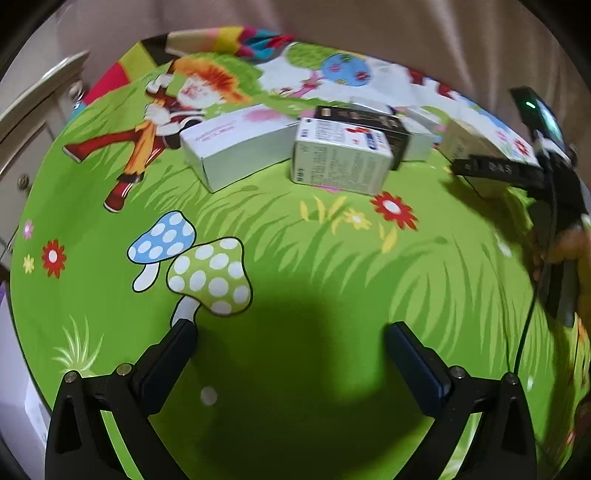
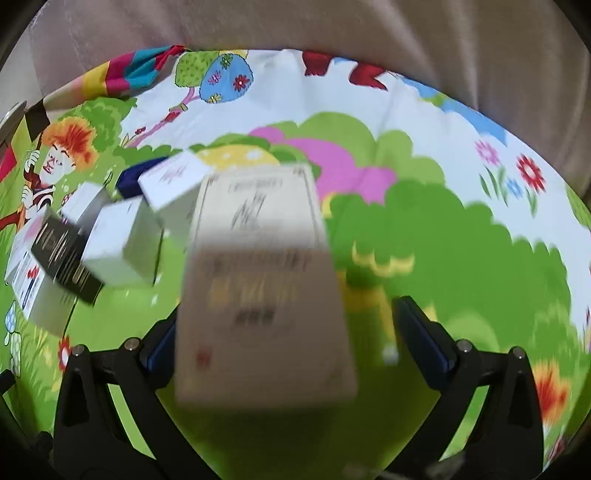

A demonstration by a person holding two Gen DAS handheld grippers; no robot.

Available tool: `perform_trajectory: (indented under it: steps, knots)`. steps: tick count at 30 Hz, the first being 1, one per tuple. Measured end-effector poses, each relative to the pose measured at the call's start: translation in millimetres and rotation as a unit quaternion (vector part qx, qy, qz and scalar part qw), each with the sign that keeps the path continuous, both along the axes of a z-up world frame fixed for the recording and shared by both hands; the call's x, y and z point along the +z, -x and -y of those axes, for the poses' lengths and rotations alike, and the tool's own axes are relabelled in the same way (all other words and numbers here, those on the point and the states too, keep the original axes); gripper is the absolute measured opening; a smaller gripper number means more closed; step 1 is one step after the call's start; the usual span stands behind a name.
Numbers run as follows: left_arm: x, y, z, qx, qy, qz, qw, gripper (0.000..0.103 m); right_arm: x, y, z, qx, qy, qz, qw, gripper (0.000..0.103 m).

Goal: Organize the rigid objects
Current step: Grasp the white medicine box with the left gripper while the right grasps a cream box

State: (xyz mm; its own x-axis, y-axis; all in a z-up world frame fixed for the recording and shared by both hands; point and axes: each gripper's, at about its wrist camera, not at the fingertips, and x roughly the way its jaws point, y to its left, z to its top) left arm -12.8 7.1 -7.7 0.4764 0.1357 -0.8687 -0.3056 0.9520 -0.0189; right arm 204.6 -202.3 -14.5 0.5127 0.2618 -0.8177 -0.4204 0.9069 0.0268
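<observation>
Several small cartons lie in a cluster on the cartoon tablecloth (image 1: 314,240): a long white box with pink print (image 1: 236,147), a white box with blue and red print (image 1: 340,155), a black box (image 1: 365,118) behind it, and a beige box (image 1: 476,147) at the right. My left gripper (image 1: 291,332) is open and empty, well short of the cluster. My right gripper (image 2: 284,317) is open around the beige box (image 2: 258,277), which is blurred and sits between the fingers, against the left one and apart from the right one. It shows in the left wrist view (image 1: 495,168).
White and black cartons (image 2: 110,236) crowd the left of the right wrist view. A pale curtain (image 1: 369,26) hangs behind the round table. A white cabinet (image 1: 33,122) stands at the left. A cable (image 1: 524,325) trails from the right gripper.
</observation>
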Motion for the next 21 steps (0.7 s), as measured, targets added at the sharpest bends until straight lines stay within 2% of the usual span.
perform_trajectory:
  steps: [1, 2, 3, 5, 7, 9, 10, 13, 15, 16, 18, 20, 21]
  knots:
    - [1.5, -5.2, -3.2, 0.021, 0.015, 0.004, 0.9997, 0.103, 2.5, 0.3, 1.4, 0.003, -0.005, 0.009, 1.0, 0.066]
    - [4.0, -9.9, -8.1, 0.047, 0.039, 0.013, 0.9981, 0.103, 6.5, 3.4, 3.5, 0.003, -0.009, 0.022, 1.0, 0.055]
    - [6.0, -13.4, -12.2, 0.068, 0.062, 0.024, 0.9955, 0.103, 4.2, 2.2, 4.2, 0.005, -0.011, 0.02, 1.0, 0.055]
    - [9.4, -23.4, -22.1, 0.127, 0.113, 0.053, 0.9841, 0.103, 4.8, 1.8, 7.6, 0.005, -0.023, 0.016, 1.0, 0.056]
    - [10.9, -37.6, -29.3, 0.189, 0.148, 0.065, 0.9686, 0.103, 4.1, 0.4, 10.3, 0.004, -0.029, 0.013, 0.999, 0.056]
    - [11.9, -52.7, -33.2, 0.25, 0.169, 0.067, 0.9512, 0.103, 5.0, 0.9, 11.5, 0.003, -0.034, 0.011, 0.999, 0.056]
    - [12.1, -58.4, -31.0, 0.271, 0.171, 0.063, 0.9452, 0.103, 5.1, 1.2, 11.2, 0.003, -0.034, 0.011, 0.999, 0.057]
    - [12.1, -74.5, -24.9, 0.3, 0.202, 0.063, 0.93, 0.103, 4.7, 1.3, 13.9, 0.002, -0.044, 0.007, 0.999, 0.057]
    - [13.7, -79.9, -19.2, 0.306, 0.216, 0.071, 0.9247, 0.103, 3.7, -2.9, 14.0, 0.001, -0.058, 0.003, 0.998, 0.057]
    - [16.2, -82.9, -17.0, 0.313, 0.207, 0.077, 0.9235, 0.103, 4.4, -2.7, 17.7, 0.001, -0.065, 0.001, 0.998, 0.057]
    - [12.2, -91.3, -21.6, 0.328, 0.188, 0.065, 0.9233, 0.103, 5.0, -3.5, 22.2, -0.001, -0.082, -0.004, 0.997, 0.057]
    - [12.9, -102.8, -28.2, 0.334, 0.156, 0.056, 0.9278, 0.103, 5.1, -4.2, 24.6, -0.003, -0.092, -0.007, 0.996, 0.056]
    - [12.7, -105.3, -32.4, 0.332, 0.16, 0.063, 0.9277, 0.103, 5.2, -4.1, 24.6, -0.003, -0.091, -0.007, 0.996, 0.056]
